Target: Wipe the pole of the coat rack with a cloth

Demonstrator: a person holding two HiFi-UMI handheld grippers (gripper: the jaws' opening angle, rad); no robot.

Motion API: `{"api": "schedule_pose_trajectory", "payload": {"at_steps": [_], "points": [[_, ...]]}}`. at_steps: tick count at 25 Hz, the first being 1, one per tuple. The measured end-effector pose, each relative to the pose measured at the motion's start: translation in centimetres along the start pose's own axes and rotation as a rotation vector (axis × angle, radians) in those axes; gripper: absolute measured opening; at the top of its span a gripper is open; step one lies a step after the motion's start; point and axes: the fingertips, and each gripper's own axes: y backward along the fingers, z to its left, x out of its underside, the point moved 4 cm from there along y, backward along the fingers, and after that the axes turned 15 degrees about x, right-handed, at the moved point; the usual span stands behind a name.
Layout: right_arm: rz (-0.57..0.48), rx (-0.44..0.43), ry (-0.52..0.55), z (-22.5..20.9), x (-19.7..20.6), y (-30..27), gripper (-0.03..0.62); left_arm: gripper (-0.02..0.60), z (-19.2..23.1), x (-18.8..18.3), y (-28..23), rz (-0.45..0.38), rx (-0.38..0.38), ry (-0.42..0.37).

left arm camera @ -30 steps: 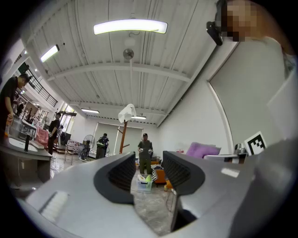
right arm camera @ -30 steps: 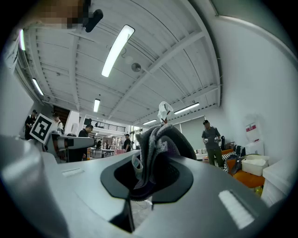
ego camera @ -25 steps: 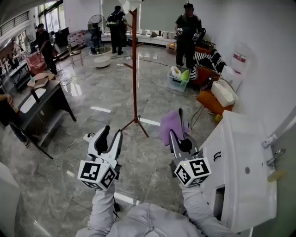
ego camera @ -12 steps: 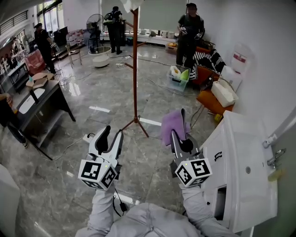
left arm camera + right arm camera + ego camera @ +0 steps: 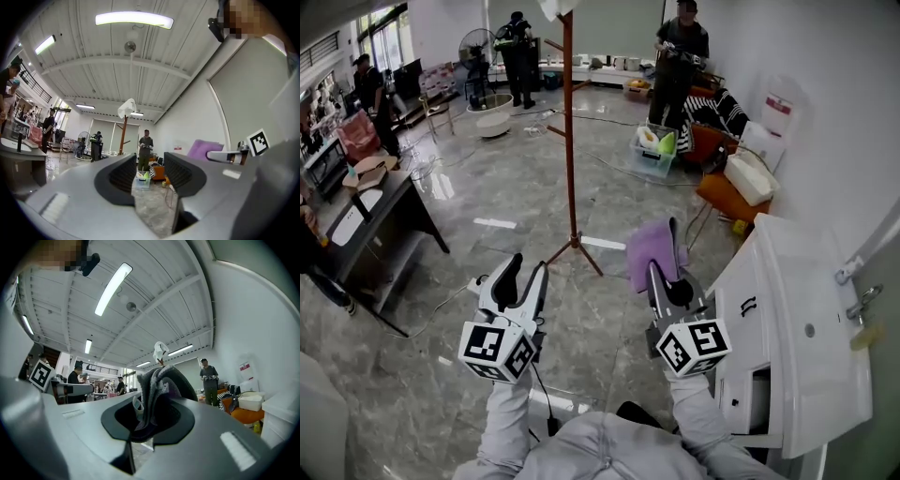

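The coat rack (image 5: 570, 141) is a thin reddish-brown pole on splayed feet, standing on the marble floor ahead of me, with something white on its top. It also shows far off as the coat rack (image 5: 123, 133) in the left gripper view. My right gripper (image 5: 662, 253) is shut on a purple cloth (image 5: 649, 249), which bunches grey-purple between its jaws as the cloth (image 5: 157, 390) in the right gripper view. My left gripper (image 5: 525, 274) is open and holds nothing, its jaws parted (image 5: 146, 174). Both grippers are well short of the pole.
A white cabinet with a sink (image 5: 797, 328) stands close at my right. A dark desk (image 5: 370, 220) is at the left. A clear bin (image 5: 652, 155), orange items (image 5: 724, 192) and cables lie beyond the rack. Several people (image 5: 675, 56) stand at the back.
I have moved forward slightly, so the floor and the sink cabinet have shifted in view. Both grippers keep the same pose, the cloth still held.
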Motion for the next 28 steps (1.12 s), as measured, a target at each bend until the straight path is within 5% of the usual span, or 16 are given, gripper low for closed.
{"api": "schedule_pose_trajectory", "payload": {"at_steps": [9,28], "points": [[0.006,-0.011,-0.021,-1.4,1.7,-5.9,0.051,0.196,3.5,1.3,-4.0,0.003,-0.013,0.004],[0.027,-0.184,-0.067,-8.5,3.2,-24.9,0.051,0.196,10.6,2.2,-19.2,0.001,-0.16,-0.032]]}}
